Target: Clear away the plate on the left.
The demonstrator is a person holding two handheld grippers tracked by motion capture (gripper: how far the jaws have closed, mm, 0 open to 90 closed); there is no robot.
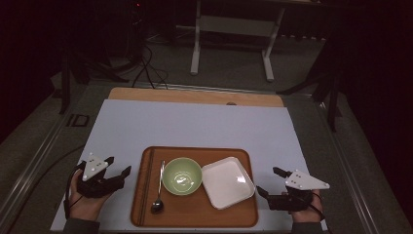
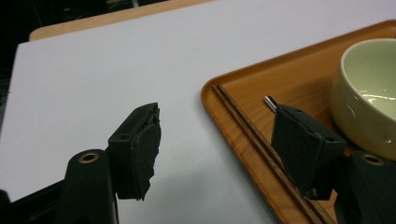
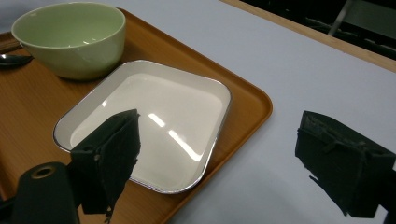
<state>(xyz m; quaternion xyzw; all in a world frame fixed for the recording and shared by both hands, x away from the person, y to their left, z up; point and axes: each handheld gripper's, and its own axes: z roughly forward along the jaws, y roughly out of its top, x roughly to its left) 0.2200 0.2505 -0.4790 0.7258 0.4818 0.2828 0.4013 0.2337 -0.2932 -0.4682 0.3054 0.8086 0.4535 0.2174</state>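
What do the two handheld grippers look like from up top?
Both are black with two blocky jaws. The left gripper and the right gripper each carry a pale grey three-cornered plate dotted with small dark marks. Black cable loops by each. Brass-coloured rivets show at the jaw bases.

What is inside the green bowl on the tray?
The green bowl looks empty: in the high view its pale inside shows just a glossy reflection. In the right gripper view the near wall hides the bottom. It sits on the tray between spoon and white dish.

bowl (image 2: 369, 93) cut off at right edge, spoon (image 3: 11, 59) mostly behind bowl
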